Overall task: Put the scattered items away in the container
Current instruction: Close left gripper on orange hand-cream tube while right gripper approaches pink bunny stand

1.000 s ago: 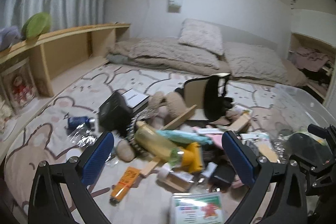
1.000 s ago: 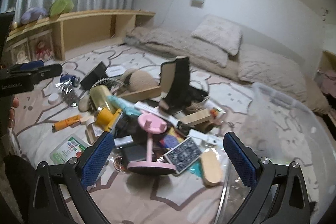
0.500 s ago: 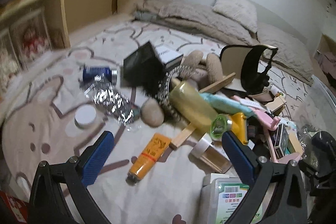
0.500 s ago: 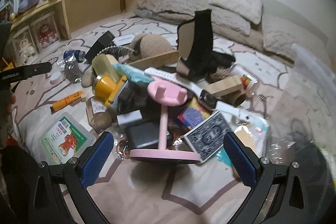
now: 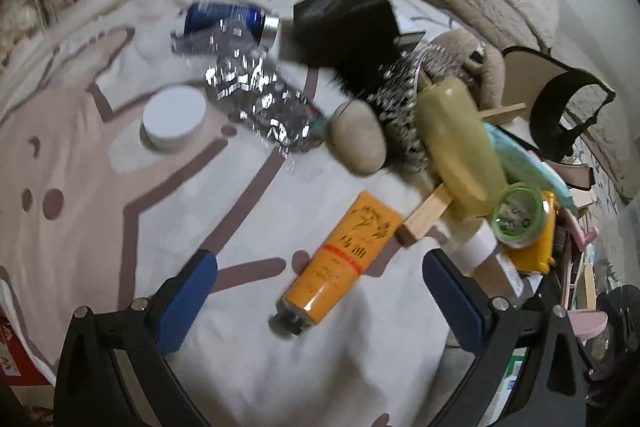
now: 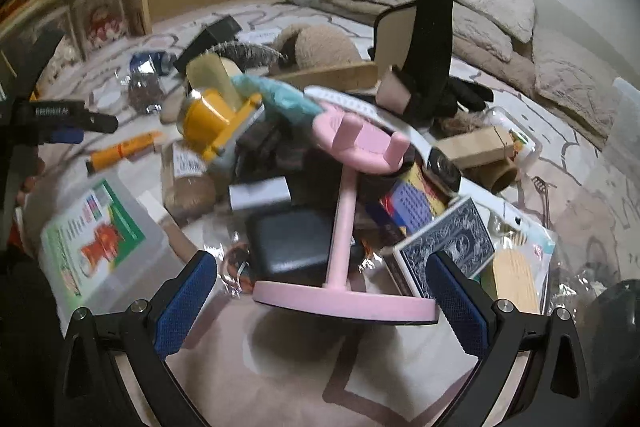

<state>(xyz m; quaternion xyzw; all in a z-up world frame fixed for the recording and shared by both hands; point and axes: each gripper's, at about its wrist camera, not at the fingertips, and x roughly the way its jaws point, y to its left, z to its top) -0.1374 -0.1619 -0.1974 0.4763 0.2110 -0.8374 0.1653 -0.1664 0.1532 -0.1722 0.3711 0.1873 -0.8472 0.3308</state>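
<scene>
**Left gripper lines up on the orange tube**

The left gripper (image 5: pixel 320 301) hangs with jaws spread and empty just above the orange tube (image 5: pixel 342 259), which lies on the rug, cap toward the gripper, long axis running up and right. The right gripper (image 6: pixel 322 301), also spread and empty, faces the pink stand (image 6: pixel 344 227). The left is nearer the tube.

The right gripper (image 6: pixel 320 301) hangs wide open, nothing between its fingers. Just ahead stands a pink stand (image 6: pixel 344 227); a card box (image 6: pixel 444 247) lies beside its right finger.
</scene>
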